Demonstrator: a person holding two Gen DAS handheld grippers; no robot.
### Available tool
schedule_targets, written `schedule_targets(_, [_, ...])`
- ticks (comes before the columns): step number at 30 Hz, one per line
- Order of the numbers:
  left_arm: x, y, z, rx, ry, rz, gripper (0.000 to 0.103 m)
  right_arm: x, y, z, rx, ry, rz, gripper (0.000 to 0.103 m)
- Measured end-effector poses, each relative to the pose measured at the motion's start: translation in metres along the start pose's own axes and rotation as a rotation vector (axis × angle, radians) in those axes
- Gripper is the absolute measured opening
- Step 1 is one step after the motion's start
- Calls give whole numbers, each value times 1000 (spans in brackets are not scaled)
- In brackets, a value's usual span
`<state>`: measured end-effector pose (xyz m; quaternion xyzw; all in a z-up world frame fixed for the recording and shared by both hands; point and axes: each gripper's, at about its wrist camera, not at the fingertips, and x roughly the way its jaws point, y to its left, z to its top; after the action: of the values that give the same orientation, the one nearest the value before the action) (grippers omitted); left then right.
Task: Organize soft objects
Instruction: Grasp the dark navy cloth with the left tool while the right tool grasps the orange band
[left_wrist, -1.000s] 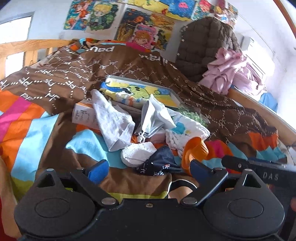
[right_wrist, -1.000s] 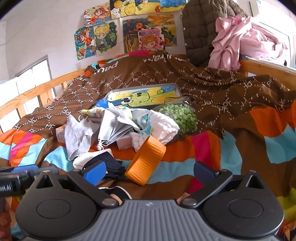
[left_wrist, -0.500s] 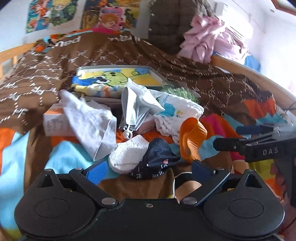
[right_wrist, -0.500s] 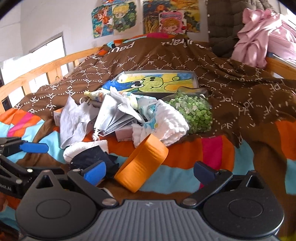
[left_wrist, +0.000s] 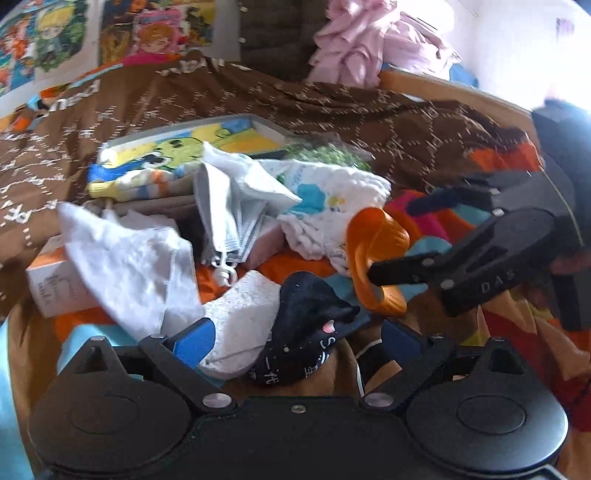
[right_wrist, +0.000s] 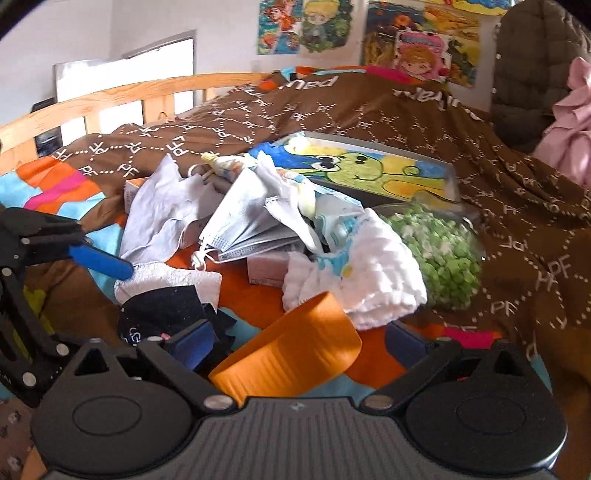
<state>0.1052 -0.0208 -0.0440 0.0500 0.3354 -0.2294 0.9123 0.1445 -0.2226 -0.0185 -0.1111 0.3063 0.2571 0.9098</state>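
A heap of soft things lies in the middle of the bed, on a brown patterned blanket over a striped cover. The left gripper has its fingers wide apart, and between them sit a white sock and a dark navy sock. The blue pad of one finger is just beside the white sock; whether it touches, I cannot tell. The pads do not press on either sock.

The right gripper is also open, and its fingers have just been closing a little. An orange silicone bowl, tilted on its side, lies between them, but the pads do not squeeze it. In the left wrist view one black finger of the right gripper reaches across the rim of this bowl.

Behind the socks lie a grey-white cloth, a bundle of face masks and a folded white towel with blue print. A bag of green pieces rests just beside the towel. Further back is a flat box with a green cartoon picture. A small white carton sits partly under the cloth.
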Motion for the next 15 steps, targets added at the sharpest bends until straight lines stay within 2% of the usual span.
schedule_targets(5, [7, 3, 2, 20, 31, -46, 89, 3, -5, -2, -17, -2, 10, 86])
schedule_targets(8, [9, 4, 4, 10, 41, -75, 79, 4, -5, -3, -36, -4, 14, 78])
schedule_targets(12, [13, 0, 6, 18, 71, -116, 64, 3, -6, -4, -49, 0, -1, 60])
schedule_targets(15, [17, -5, 7, 21, 92, -117, 53, -2, -7, -3, -48, -2, -13, 47])
